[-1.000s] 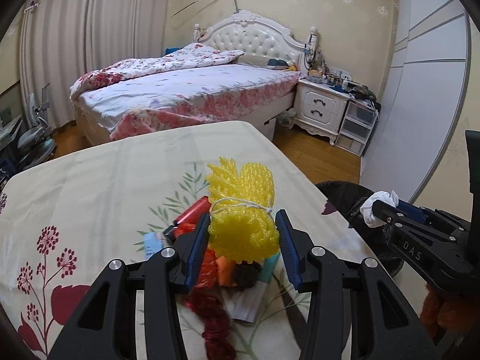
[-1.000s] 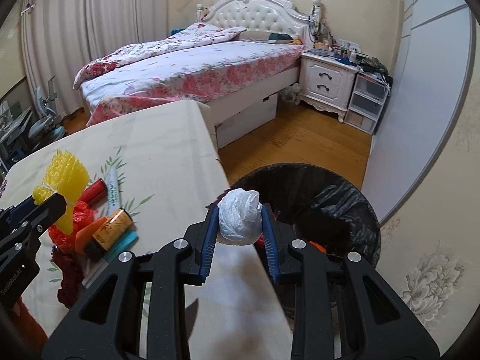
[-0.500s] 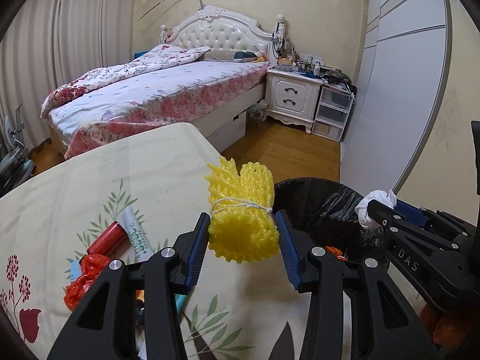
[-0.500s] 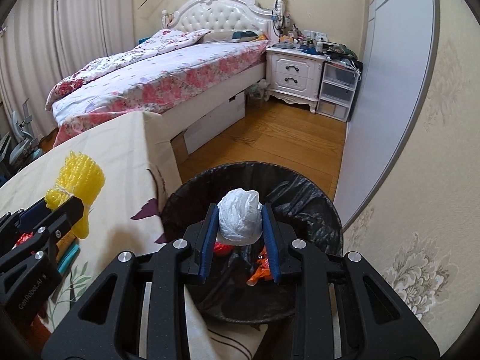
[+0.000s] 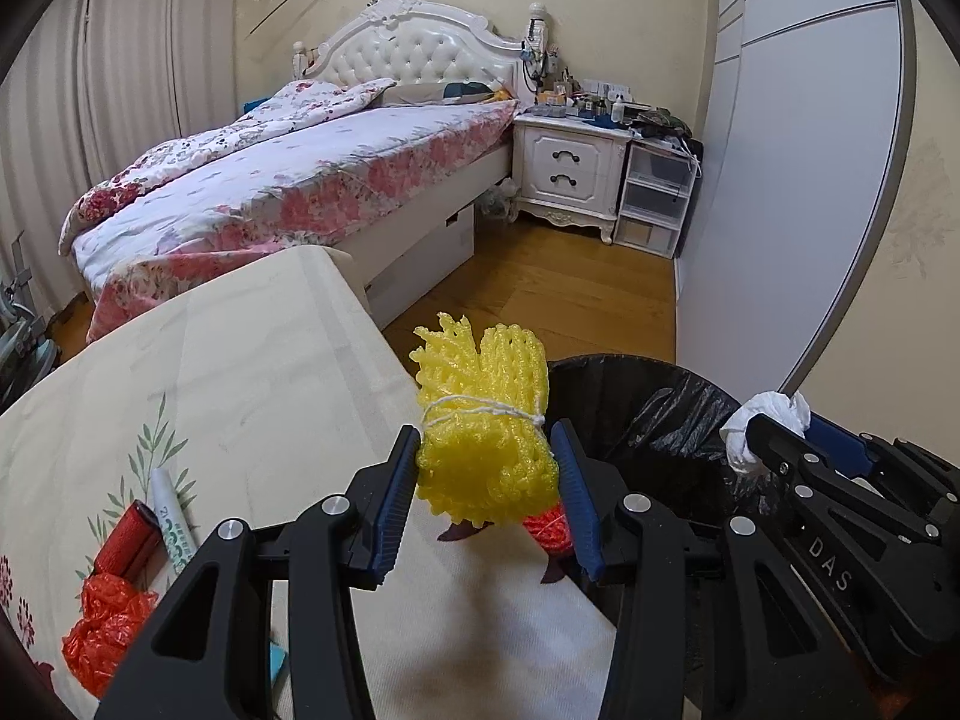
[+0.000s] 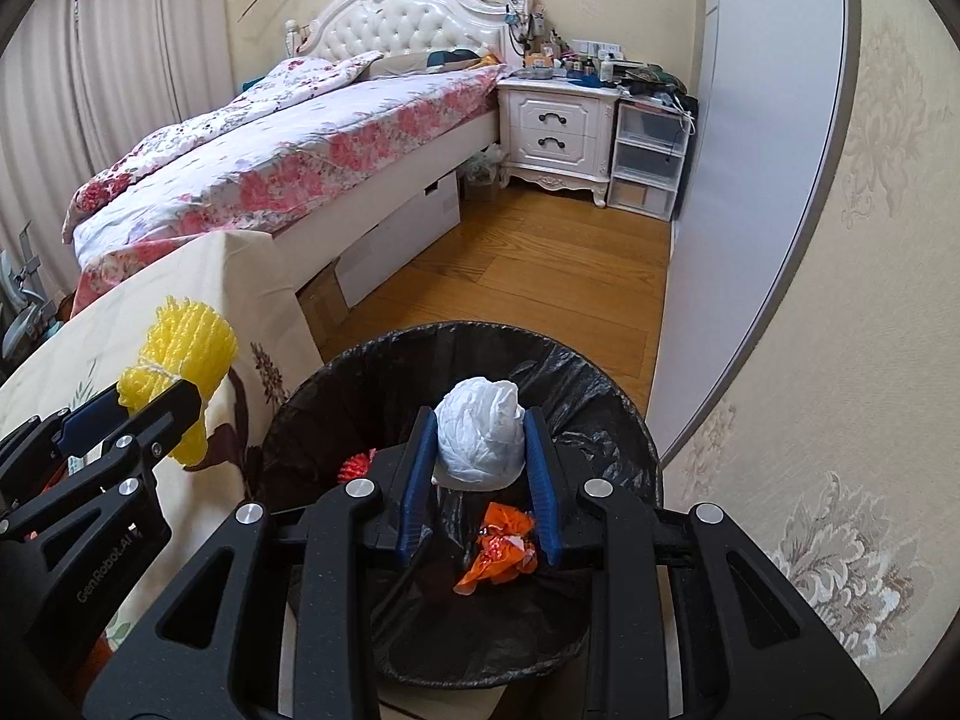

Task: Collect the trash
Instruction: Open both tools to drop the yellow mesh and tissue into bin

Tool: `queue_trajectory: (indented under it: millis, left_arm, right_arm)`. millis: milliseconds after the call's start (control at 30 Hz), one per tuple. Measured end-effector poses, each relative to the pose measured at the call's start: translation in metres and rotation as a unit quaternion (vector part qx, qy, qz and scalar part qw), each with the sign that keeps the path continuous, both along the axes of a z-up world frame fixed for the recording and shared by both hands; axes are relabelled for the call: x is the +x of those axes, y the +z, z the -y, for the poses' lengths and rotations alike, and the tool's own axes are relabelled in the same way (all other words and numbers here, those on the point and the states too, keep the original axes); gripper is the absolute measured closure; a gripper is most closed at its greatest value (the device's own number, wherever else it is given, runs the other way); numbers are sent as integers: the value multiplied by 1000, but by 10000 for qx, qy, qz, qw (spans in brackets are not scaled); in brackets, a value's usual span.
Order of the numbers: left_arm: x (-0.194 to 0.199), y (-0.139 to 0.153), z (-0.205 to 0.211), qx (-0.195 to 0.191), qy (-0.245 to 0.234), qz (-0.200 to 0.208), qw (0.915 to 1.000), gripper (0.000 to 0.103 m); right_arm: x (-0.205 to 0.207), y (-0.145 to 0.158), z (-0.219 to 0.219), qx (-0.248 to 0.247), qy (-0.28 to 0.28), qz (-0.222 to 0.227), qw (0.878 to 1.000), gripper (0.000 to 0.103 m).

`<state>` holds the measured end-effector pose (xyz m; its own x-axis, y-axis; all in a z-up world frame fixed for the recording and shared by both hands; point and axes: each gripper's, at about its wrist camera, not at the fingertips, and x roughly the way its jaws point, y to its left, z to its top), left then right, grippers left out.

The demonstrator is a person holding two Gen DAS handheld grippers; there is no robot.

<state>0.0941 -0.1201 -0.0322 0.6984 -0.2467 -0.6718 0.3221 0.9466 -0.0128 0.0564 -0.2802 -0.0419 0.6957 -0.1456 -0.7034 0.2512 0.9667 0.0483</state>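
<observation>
My left gripper (image 5: pixel 486 462) is shut on a yellow foam net bundle (image 5: pixel 483 450) tied with white string, held above the table's right edge beside the bin. My right gripper (image 6: pixel 480 450) is shut on a white crumpled plastic ball (image 6: pixel 479 441), held over the open black-lined trash bin (image 6: pixel 600 384). The bin also shows in the left wrist view (image 5: pixel 660 402). An orange wrapper (image 6: pixel 501 546) and a red net piece (image 6: pixel 353 468) lie in the bin. On the table are a red crumpled bag (image 5: pixel 108 618), a red tube (image 5: pixel 126 540) and a white tube (image 5: pixel 171 528).
The table (image 5: pixel 240 372) has a cream floral cloth. A bed (image 6: pixel 288 156) stands behind it. A white nightstand (image 6: pixel 555 126) and plastic drawers (image 6: pixel 648 156) stand at the far wall. Wooden floor (image 6: pixel 540 276) lies between the bed and the grey wardrobe (image 6: pixel 750 180).
Both grippers have moved right, off the table's trash pile toward the bin. The right gripper with the white ball now hangs over the bin's opening. The left gripper carries the yellow bundle to the table's edge.
</observation>
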Motion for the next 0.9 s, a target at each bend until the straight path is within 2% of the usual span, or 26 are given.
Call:
queue_trajectory:
  millis: [500, 567, 600, 667, 700, 900]
  left_arm:
    - [23, -11, 17, 169, -49, -141, 9997, 57]
    - [23, -11, 19, 208, -78, -130, 9997, 54]
    - [23, -12, 20, 230, -82, -120, 9996, 53]
    - [24, -12, 20, 236, -59, -123, 9996, 41]
    - [25, -12, 20, 230, -30, -116, 9997, 39]
    - [24, -11, 16, 164, 59, -111, 9998, 32]
  right_arm:
    - [13, -12, 12, 23, -141, -103, 9998, 73]
    - [13, -13, 13, 23, -152, -110, 9998, 72]
    - [13, -13, 13, 25, -148, -123, 9998, 66]
    - [13, -13, 13, 3, -191, -84, 9998, 56]
    - [12, -12, 14, -6, -213, -69, 9997, 54]
    - [12, -10, 13, -63, -266, -38, 9996, 53]
